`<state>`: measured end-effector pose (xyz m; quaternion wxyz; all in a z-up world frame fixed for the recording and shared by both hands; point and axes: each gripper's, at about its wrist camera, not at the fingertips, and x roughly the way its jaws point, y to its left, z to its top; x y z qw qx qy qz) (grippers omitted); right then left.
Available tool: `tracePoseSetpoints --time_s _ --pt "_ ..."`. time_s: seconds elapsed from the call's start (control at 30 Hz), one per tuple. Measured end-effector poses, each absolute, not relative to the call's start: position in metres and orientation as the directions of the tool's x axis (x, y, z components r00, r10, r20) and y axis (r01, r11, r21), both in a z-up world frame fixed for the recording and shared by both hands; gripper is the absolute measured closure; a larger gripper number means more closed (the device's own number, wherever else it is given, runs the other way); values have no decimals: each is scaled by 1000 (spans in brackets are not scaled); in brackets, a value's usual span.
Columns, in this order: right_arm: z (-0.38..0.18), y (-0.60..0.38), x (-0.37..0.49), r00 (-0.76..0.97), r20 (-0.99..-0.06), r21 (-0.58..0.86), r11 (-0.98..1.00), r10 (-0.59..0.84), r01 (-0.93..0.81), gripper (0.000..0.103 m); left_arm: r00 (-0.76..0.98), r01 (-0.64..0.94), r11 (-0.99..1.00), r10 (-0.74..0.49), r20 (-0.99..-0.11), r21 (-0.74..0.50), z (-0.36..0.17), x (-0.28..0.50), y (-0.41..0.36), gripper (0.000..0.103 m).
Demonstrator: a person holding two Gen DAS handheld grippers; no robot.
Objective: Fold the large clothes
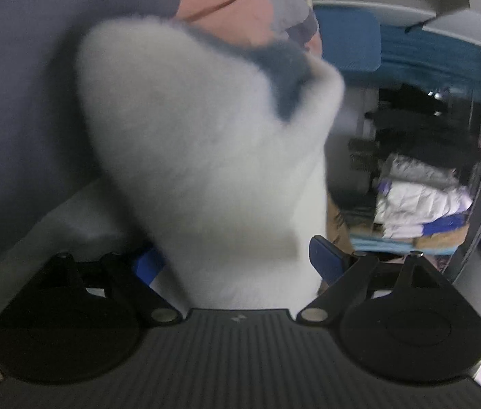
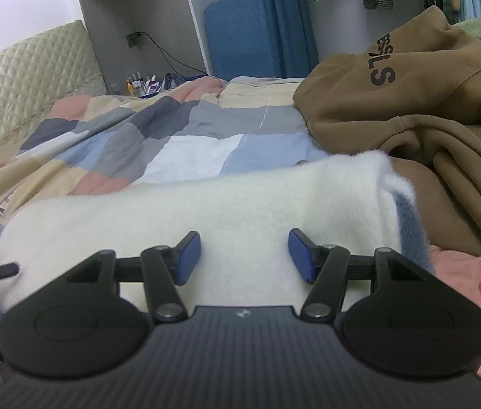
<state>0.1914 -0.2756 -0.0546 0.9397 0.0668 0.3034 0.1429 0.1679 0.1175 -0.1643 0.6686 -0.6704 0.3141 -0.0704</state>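
In the left wrist view, the left gripper (image 1: 237,262) stands wide open with a fluffy white sweater (image 1: 206,156) bulging up between its blue pads (image 1: 325,259). The pads do not seem to press the cloth; the left one is mostly hidden behind the sweater, so contact there cannot be told. A grey-blue patch (image 1: 285,75) shows near the top of the bulge. The picture is blurred, and the checked bedspread (image 1: 240,6) and a stack of folded clothes (image 1: 421,204) sit beyond. The risk here, as I judge it, is that the loose cloth slips out of the open jaws, or catches on one finger and gets dragged, pulling the fold askew.

In the right wrist view, the right gripper (image 2: 244,255) is partly open and empty, its pads (image 2: 189,255) just above the sweater (image 2: 206,204), which lies as a long band across the bedspread (image 2: 172,136). Whether the pads touch the cloth cannot be told. A brown hoodie (image 2: 428,109) is heaped to the right, touching the sweater's end. A careless closing might pinch only the top layer, or the hoodie's sleeve might get snagged along with it and spoil the fold.
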Motion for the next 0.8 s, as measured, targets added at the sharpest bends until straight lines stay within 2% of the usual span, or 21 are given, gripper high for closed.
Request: tracePoseSetpoints --time_s 0.2,0.3,0.43,0.5,0.57,0.63,0.77,0.8 --pt "-46 -278 181 781 -538 272 942 318 -197 43 836 -293 102 -455 -307 -951 -166 170 117 14" --pt "-38 -280 167 760 -526 384 904 382 -188 41 825 -318 155 -441 -353 -935 -164 169 118 32" --pt "-44 -282 147 685 -493 607 776 537 -171 41 834 -302 189 -423 -354 -935 -161 168 117 44" --pt "-57 -279 141 630 -488 691 709 604 -144 40 837 -291 213 -416 -356 -933 -154 168 115 47" --pt "-73 -275 140 578 -505 727 677 641 -114 28 845 -270 216 -413 -339 -938 -151 167 115 48" --pt "-83 -273 144 546 -511 748 657 664 -98 24 851 -257 185 -421 -312 -949 -154 170 116 49" --pt "-97 -274 152 525 -461 821 569 715 -55 0 855 -242 180 -425 -297 -953 -153 173 117 49" --pt "-100 -273 155 519 -453 831 554 725 -48 0 856 -242 180 -424 -297 -953 -152 176 116 49"
